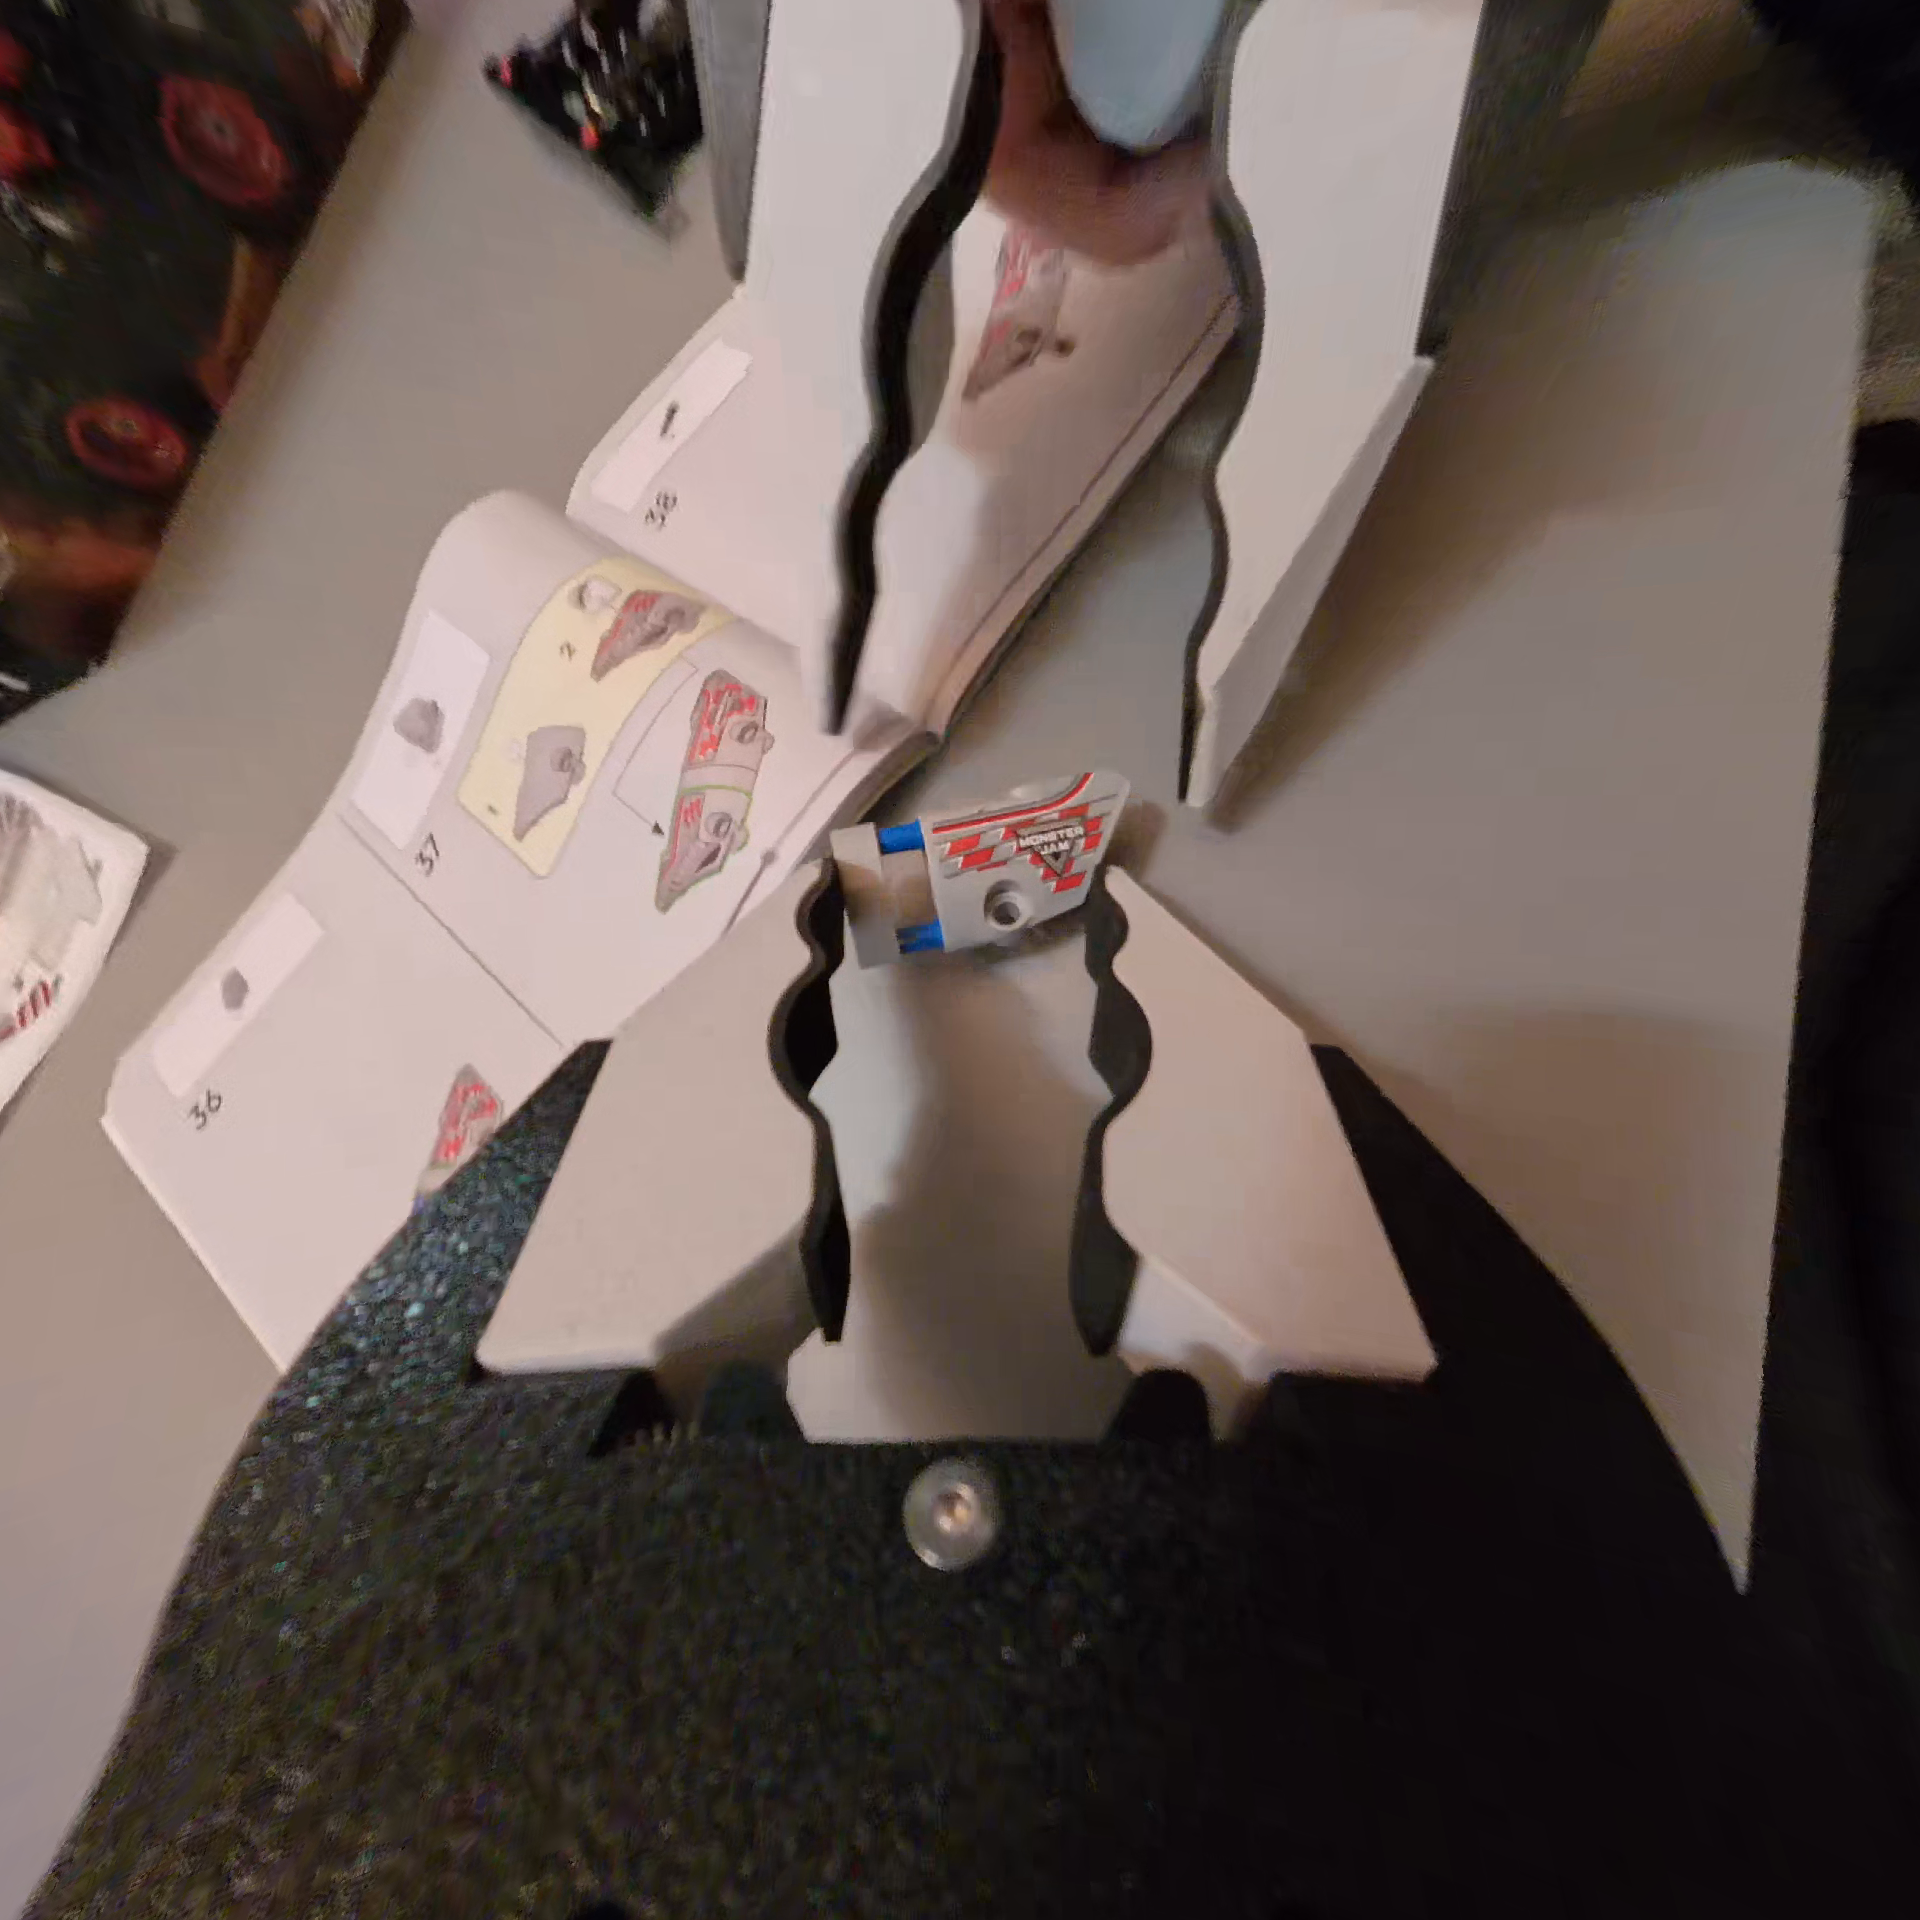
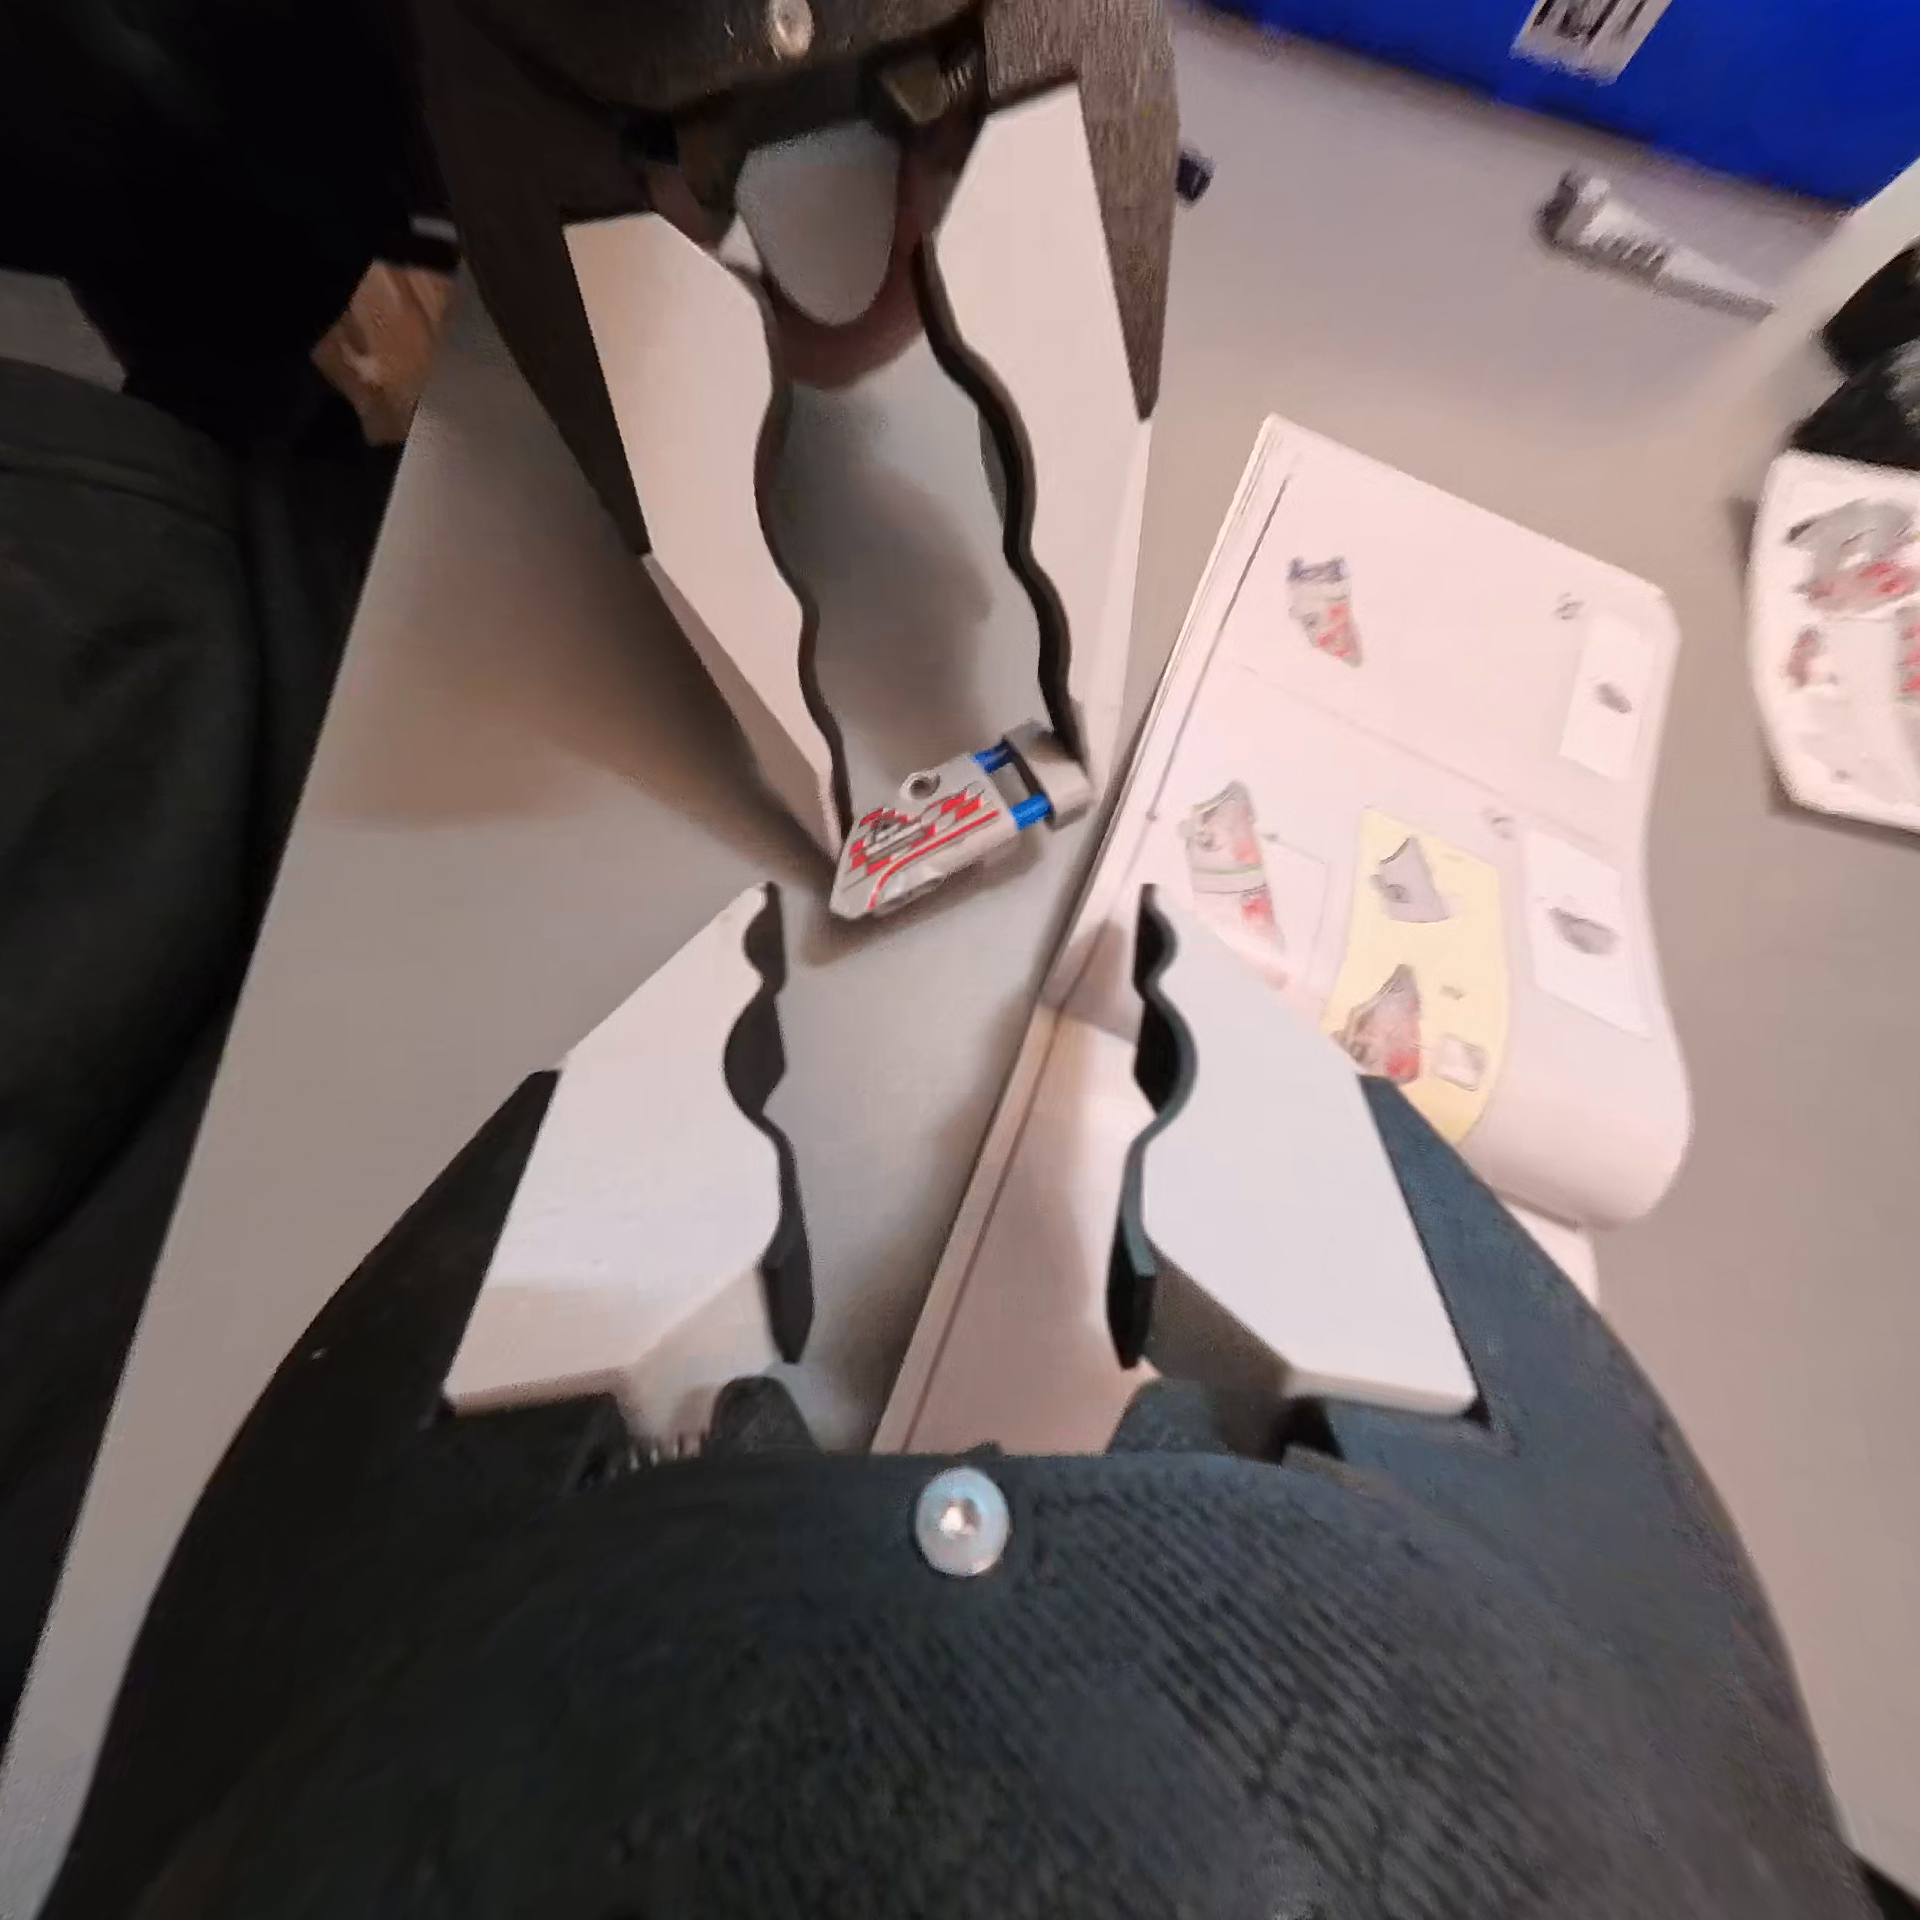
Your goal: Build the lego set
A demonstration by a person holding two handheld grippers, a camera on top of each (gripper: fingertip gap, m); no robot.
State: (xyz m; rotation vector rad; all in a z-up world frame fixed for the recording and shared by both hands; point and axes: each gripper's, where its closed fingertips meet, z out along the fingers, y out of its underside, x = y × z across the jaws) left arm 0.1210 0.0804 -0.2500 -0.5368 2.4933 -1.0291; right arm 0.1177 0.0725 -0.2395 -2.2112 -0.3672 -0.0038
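Note:
A small grey lego assembly (image 1: pixel 1023 868) sits between my left gripper's fingertips: a stickered panel with red marks, joined by two blue pins to a short grey beam. My left gripper (image 1: pixel 966 894) is shut on it, one tip on the beam end and one on the panel end, just above the grey table. The right wrist view shows the assembly (image 2: pixel 935 842) and the left gripper (image 2: pixel 956 805) from the other side. My right gripper (image 2: pixel 956 914) is open and empty, facing the left one, its tips just short of the panel. It also shows in the left wrist view (image 1: pixel 1018 753).
The open instruction booklet (image 1: pixel 520 831) lies beside the grippers, and the right gripper's finger is over its edge (image 2: pixel 1403 779). A sticker sheet (image 2: pixel 1839 644), a blue box (image 2: pixel 1662 83), a dark printed box (image 1: pixel 156 260) and loose dark parts (image 1: pixel 592 104) are farther off. The table edge (image 2: pixel 312 727) is close.

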